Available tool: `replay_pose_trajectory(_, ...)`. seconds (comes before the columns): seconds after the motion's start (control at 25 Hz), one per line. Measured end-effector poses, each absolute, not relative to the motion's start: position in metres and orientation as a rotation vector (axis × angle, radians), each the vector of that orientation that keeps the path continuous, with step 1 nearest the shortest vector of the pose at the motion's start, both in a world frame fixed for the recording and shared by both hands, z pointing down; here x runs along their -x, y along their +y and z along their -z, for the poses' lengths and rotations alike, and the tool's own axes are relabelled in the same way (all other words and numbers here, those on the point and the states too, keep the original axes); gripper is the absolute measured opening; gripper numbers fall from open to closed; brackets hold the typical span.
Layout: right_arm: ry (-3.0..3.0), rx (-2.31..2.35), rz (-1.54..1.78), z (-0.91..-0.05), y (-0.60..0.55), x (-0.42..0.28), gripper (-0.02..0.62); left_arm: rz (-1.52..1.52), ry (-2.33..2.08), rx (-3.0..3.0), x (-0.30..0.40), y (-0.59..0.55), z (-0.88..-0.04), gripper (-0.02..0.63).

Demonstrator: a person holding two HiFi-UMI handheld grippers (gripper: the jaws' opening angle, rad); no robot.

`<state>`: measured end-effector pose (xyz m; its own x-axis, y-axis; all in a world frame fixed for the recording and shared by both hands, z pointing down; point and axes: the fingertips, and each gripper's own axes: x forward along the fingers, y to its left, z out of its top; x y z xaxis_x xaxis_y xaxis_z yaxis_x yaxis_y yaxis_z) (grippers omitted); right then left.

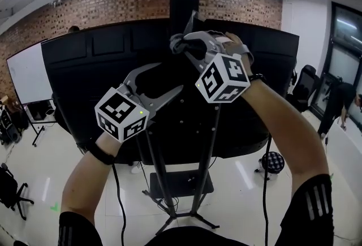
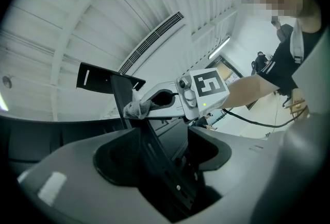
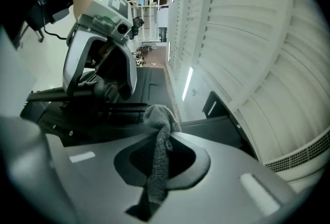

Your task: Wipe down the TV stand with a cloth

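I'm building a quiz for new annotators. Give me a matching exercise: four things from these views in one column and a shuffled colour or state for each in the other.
Things:
1. left gripper
2. right gripper
3. cloth
4. whiteboard

States:
A. grey fabric, pinched between jaws
B. white, by the brick wall
C. open
D. shut on the cloth

Pairs: 1-C, 2-D, 3-A, 4-B.

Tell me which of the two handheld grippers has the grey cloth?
The right gripper, higher in the head view: a grey cloth is pinched between its jaws. The left gripper has its jaws apart and no cloth.
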<state>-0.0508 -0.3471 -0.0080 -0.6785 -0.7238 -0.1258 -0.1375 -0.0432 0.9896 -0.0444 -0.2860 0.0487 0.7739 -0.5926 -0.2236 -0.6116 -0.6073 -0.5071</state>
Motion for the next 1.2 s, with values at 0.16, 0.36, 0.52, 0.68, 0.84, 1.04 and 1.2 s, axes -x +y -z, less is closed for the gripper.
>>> replay_pose_trajectory(0.16, -1.771, -0.872, 1.739, -0.025, -0.348, 0.052, 0.02, -0.054, 0.898, 2.408, 0.044, -0.281, -0.067, 0.308)
replay_pose_trajectory(0.36, -1.791, -0.865, 1.628, -0.057, -0.352, 0.056, 0.02, -0.042, 0.912, 2.407, 0.045, -0.276, -0.088, 0.308)
replay_pose_trajectory(0.52, -1.769, -0.845, 1.562, -0.085, -0.353, 0.058, 0.02, -0.038, 0.925, 2.433, 0.047, -0.278, -0.11, 0.308)
replay_pose_trajectory(0.68, -1.642, -0.798, 1.581, -0.114, -0.353, 0.06, 0.02, -0.035, 0.945, 2.451, 0.05, -0.278, -0.131, 0.308)
replay_pose_trajectory(0.84, -1.554, -0.77, 1.587, -0.144, -0.354, 0.062, 0.02, -0.01, 0.954, 2.445, 0.049, -0.273, -0.152, 0.308)
replay_pose_trajectory(1.04, -1.44, -0.757, 1.625, -0.173, -0.353, 0.064, 0.02, -0.003, 0.962, 2.478, 0.049, -0.269, -0.179, 0.308)
replay_pose_trajectory(1.2, -1.438, -0.743, 1.611, -0.198, -0.352, 0.064, 0.02, -0.005, 0.98, 2.523, 0.053, -0.268, -0.202, 0.308)
